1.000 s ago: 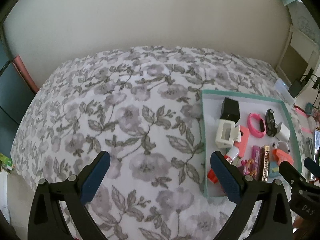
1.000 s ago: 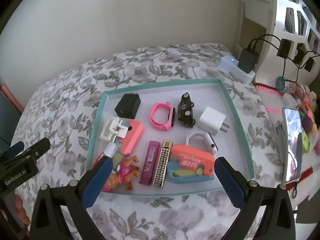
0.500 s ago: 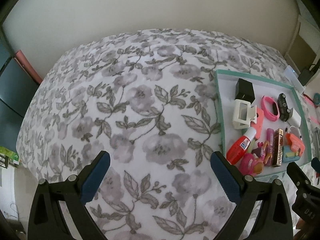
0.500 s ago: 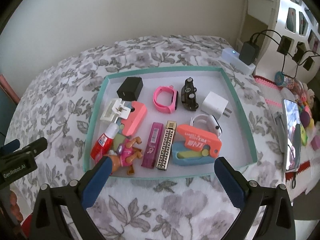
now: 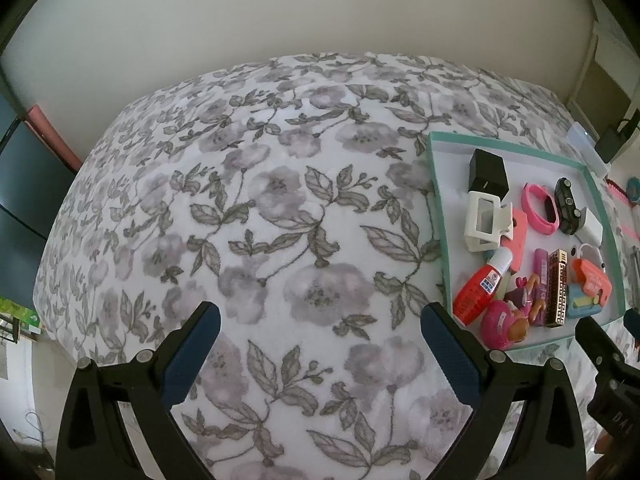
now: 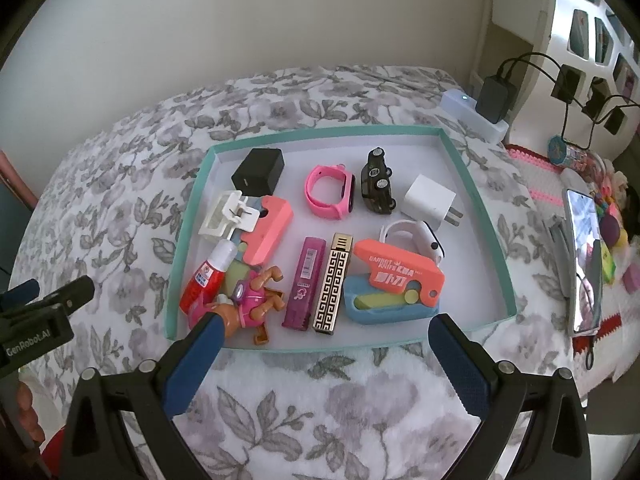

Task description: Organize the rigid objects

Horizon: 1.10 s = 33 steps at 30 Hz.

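A teal-rimmed tray (image 6: pixel 328 133) lies on the floral bed and holds several small items: a black cube (image 6: pixel 259 171), a pink watch band (image 6: pixel 330 192), a dark toy car (image 6: pixel 376 181), a white charger (image 6: pixel 430 202), a white hair clip (image 6: pixel 228 216), a red glue bottle (image 6: pixel 208 276), a pink toy figure (image 6: pixel 252 300), a purple lighter (image 6: pixel 304 282), a gold lighter (image 6: pixel 334 284) and an orange toy knife (image 6: pixel 400 276). My right gripper (image 6: pixel 320 334) is open and empty, above the tray's near rim. My left gripper (image 5: pixel 320 326) is open and empty over bare bedspread, left of the tray (image 5: pixel 440 216).
The floral bedspread (image 5: pixel 260 208) stretches wide to the left of the tray. A white power strip with black chargers (image 6: pixel 476 114) sits behind the tray. A phone (image 6: pixel 584 268) and small toys lie at the right. A wall stands behind the bed.
Both grippers have drawn back and up from the tray, which now sits farther off in both views. Nothing in the tray has moved. Both grippers stay open.
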Each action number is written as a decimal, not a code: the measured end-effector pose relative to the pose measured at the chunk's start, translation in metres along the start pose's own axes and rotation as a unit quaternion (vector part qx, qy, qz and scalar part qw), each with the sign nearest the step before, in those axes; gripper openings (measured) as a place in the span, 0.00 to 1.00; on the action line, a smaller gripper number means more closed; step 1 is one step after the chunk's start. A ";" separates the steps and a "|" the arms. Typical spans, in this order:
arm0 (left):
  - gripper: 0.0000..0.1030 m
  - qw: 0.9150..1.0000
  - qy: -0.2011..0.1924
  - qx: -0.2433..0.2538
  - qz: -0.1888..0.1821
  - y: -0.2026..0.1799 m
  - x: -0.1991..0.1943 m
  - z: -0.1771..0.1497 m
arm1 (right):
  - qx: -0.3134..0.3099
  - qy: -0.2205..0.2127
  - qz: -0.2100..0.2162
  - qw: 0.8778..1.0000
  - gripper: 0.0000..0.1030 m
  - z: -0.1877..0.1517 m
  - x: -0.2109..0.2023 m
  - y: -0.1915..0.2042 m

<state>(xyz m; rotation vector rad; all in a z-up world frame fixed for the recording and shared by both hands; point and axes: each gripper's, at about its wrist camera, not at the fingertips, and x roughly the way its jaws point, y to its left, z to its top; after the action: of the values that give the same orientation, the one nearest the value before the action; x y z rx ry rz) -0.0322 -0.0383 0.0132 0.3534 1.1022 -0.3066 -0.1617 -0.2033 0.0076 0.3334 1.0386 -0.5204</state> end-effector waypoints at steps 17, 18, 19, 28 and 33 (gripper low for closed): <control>0.97 1.000 0.000 0.014 0.007 -0.003 0.001 -0.001 | 0.004 -0.007 0.003 1.000 1.00 0.002 0.001 -0.003; 0.97 1.000 0.000 0.014 0.006 -0.003 0.001 -0.001 | 0.004 -0.007 0.003 1.000 1.00 0.002 0.001 -0.003; 0.97 1.000 0.000 0.014 0.007 -0.004 0.001 -0.001 | 0.004 -0.007 0.003 1.000 1.00 0.002 0.001 -0.003; 0.97 1.000 0.000 0.014 0.005 -0.002 0.001 -0.001 | 0.003 -0.006 0.002 1.000 1.00 0.002 0.001 -0.003; 0.97 1.000 0.002 0.013 0.003 -0.002 0.001 -0.001 | 0.002 -0.005 0.002 1.000 1.00 0.002 0.002 -0.003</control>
<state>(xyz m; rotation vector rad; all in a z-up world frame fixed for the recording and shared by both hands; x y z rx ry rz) -0.0331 -0.0395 0.0113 0.3805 1.1019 -0.3146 -0.1615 -0.2075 0.0062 0.3359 1.0278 -0.5194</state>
